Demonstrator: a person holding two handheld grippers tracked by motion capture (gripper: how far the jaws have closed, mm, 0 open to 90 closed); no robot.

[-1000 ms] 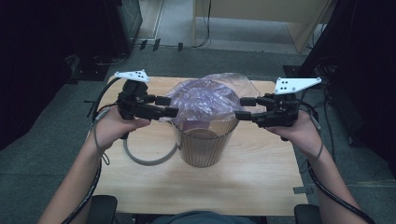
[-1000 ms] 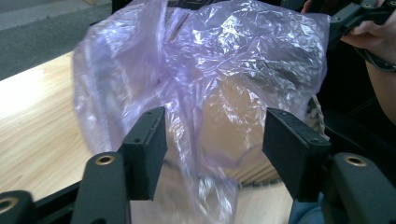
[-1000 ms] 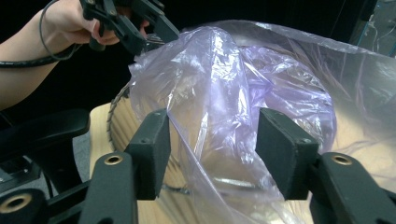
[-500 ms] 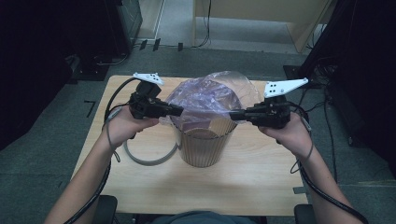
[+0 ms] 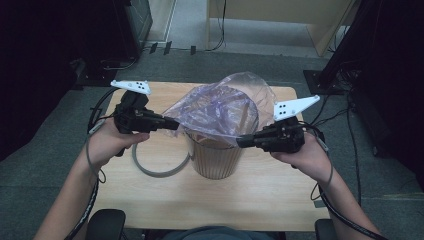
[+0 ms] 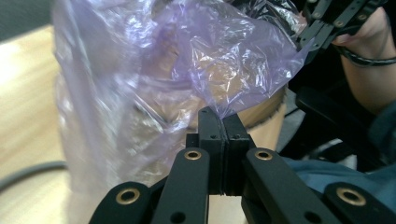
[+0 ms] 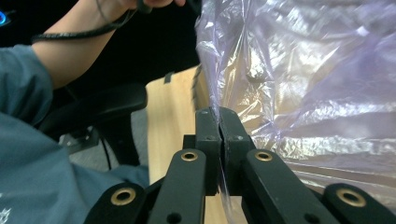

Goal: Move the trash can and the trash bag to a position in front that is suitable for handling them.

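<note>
Since the earlier frames, both grippers have closed on the bag's rim and drawn it outward; the bag mouth now spreads wider and tilts toward the far edge of the table.

Table (image 5: 150, 190): pale wood; it carries the bin at its centre, with a grey ring (image 5: 150, 170) lying flat just left of the bin.

Bin (image 5: 215, 160): ribbed, tan, upright. The purple bag (image 5: 220, 107) sits in it, its upper part pulled above the bin's rim and not yet folded over it.

Step in hand, as judged: fitting the liner. The next move calls for carrying both pinched edges outward and down over the rim, evenly, without tearing the thin film or tipping the bin.

Left gripper (image 5: 175, 125): jaws fully together, a fold of bag film pinched between the pads (image 6: 212, 135).

Right gripper (image 5: 241, 142): jaws likewise together, the film edge clamped between the pads (image 7: 208, 135), near the bin's right rim.
</note>
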